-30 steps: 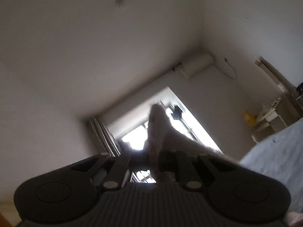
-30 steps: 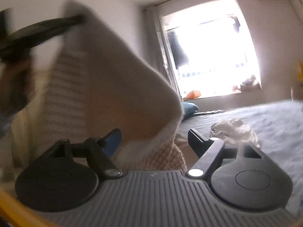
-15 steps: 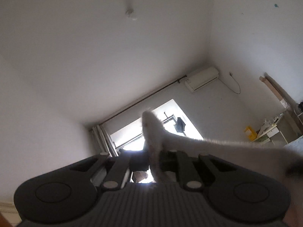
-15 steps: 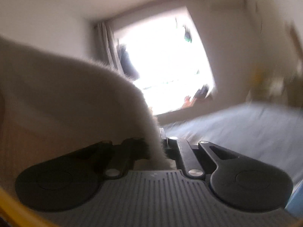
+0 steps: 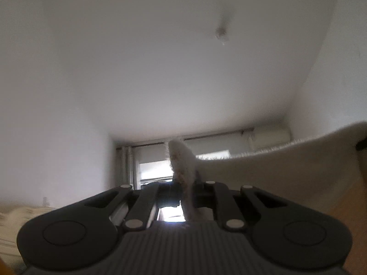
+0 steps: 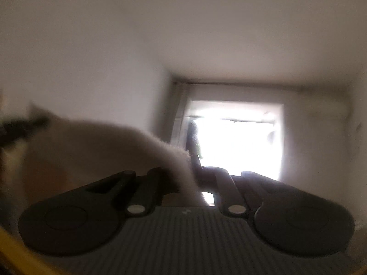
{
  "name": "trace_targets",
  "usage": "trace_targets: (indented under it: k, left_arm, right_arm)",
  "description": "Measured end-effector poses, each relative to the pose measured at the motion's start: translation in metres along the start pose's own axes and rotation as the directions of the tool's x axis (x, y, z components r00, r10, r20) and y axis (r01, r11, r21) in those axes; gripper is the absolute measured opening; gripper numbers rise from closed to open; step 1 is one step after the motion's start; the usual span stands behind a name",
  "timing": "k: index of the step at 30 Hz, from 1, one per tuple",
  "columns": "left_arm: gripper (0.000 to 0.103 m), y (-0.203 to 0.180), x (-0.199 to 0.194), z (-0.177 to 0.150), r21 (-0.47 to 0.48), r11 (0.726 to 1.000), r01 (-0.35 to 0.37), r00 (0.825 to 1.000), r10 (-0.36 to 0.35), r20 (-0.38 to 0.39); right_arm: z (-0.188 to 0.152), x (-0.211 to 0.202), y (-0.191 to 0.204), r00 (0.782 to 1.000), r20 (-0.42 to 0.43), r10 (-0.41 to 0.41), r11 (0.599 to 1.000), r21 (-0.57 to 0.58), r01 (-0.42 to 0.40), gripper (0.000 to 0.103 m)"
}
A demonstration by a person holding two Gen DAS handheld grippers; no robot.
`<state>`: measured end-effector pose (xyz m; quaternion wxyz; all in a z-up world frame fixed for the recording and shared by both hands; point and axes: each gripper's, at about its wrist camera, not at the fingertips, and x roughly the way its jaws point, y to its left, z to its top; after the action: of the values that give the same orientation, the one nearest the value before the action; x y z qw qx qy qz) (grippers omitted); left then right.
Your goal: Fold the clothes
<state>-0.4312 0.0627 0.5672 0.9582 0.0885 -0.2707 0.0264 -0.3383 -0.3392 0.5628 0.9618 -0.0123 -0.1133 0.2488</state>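
Fleecy cream garment (image 5: 275,171) is pinched at one corner between the closed jaws of the left gripper (image 5: 185,190); a tuft stands up just beyond the fingertips and the cloth runs off to the tool's right. Right gripper (image 6: 190,183) likewise clamps an edge, having stood open a second ago, with cloth trailing to its left. Both tools have since tipped upward and now aim at the ceiling (image 5: 160,68) above the far window (image 6: 238,137). Judgement: the garment hangs spread in the air between two raised hands, ready to be laid out or doubled over.
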Motion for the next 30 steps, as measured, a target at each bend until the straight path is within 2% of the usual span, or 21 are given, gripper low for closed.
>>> trace_targets:
  k: [2, 4, 7, 13, 16, 19, 23, 24, 26, 28, 30]
  left_arm:
    - [0.011, 0.004, -0.001, 0.011, -0.024, 1.0, 0.016, 1.0, -0.015, 0.008]
    - [0.011, 0.005, -0.001, 0.019, -0.049, 0.998, 0.032, 0.999, -0.031, 0.015]
    - [0.011, -0.003, -0.006, 0.026, -0.06, 0.997, 0.053, 0.998, -0.051, 0.032]
    - [0.013, -0.019, -0.022, 0.05, -0.025, 0.997, 0.077, 0.994, -0.075, 0.076]
    - [0.013, -0.032, -0.019, 0.059, -0.024, 0.997, 0.079, 0.994, -0.077, 0.075]
    - [0.013, -0.04, -0.006, 0.054, -0.018, 0.998, 0.065, 0.997, -0.064, 0.051]
    - [0.011, -0.041, 0.022, 0.03, -0.051, 0.999, 0.007, 1.0, -0.007, 0.016]
    - [0.006, -0.038, 0.032, 0.02, -0.07, 0.998, 0.002, 1.0, -0.001, 0.007]
    - [0.007, -0.029, 0.049, -0.003, -0.118, 0.993, 0.012, 0.999, -0.015, -0.029]
    - [0.007, -0.032, 0.072, -0.041, -0.126, 0.992, 0.006, 0.997, -0.016, -0.082]
    - [0.007, -0.037, 0.094, -0.092, -0.128, 0.992, 0.007, 0.988, -0.027, -0.154]
  right_arm:
    - [0.035, -0.012, -0.005, 0.998, 0.015, 0.067, 0.997, 0.034, -0.067, 0.005]
    - [0.042, -0.024, -0.007, 0.997, 0.025, 0.079, 0.994, 0.07, -0.08, 0.005]
    - [0.035, -0.04, -0.012, 0.995, 0.04, 0.087, 0.991, 0.094, -0.09, 0.005]
    - [0.021, -0.067, -0.051, 0.986, 0.072, 0.148, 0.97, 0.183, -0.159, 0.005]
    - [0.005, -0.06, -0.069, 0.99, 0.039, 0.138, 0.964, 0.224, -0.144, 0.005]
    - [-0.014, -0.049, -0.078, 0.992, 0.001, 0.129, 0.963, 0.239, -0.125, 0.005]
    - [-0.045, -0.018, -0.087, 0.993, -0.058, 0.104, 0.964, 0.25, -0.087, 0.005]
    - [-0.053, -0.009, -0.088, 0.993, -0.074, 0.094, 0.966, 0.247, -0.073, 0.005]
    - [-0.074, 0.02, -0.093, 0.986, -0.128, 0.107, 0.962, 0.265, -0.07, 0.005]
    - [-0.107, 0.057, -0.098, 0.974, -0.2, 0.11, 0.961, 0.273, -0.053, 0.005]
    - [-0.158, 0.104, -0.097, 0.948, -0.313, 0.058, 0.974, 0.226, 0.015, 0.005]
